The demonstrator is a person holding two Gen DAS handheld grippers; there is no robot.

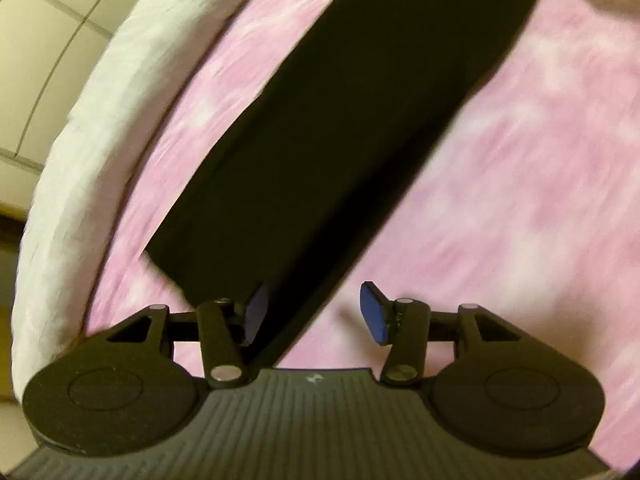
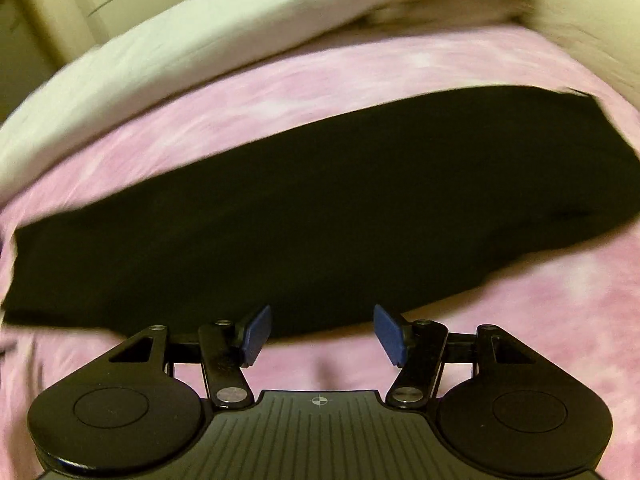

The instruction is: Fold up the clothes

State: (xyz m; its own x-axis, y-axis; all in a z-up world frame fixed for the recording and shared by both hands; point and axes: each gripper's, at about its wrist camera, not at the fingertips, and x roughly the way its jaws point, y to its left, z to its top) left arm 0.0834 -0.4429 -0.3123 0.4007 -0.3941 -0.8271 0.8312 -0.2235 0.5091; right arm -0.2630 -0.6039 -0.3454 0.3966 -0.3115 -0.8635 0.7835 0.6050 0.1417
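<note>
A long black garment [image 1: 320,132] lies flat on a pink mottled bedspread [image 1: 520,184], running from the lower left to the upper right in the left wrist view. My left gripper [image 1: 314,314] hovers over its near end, open, with nothing pinched between the blue pads [image 1: 374,314]. In the right wrist view the same black garment [image 2: 320,204] stretches across the picture as a folded band. My right gripper [image 2: 322,334] hangs above its near edge, open and empty. Both views are blurred by motion.
A white quilt [image 1: 92,128] bunches along the far side of the pink bedspread [image 2: 540,300], seen again as the white quilt [image 2: 192,48] at the back. Pale cabinet fronts [image 1: 36,32] stand beyond the bed.
</note>
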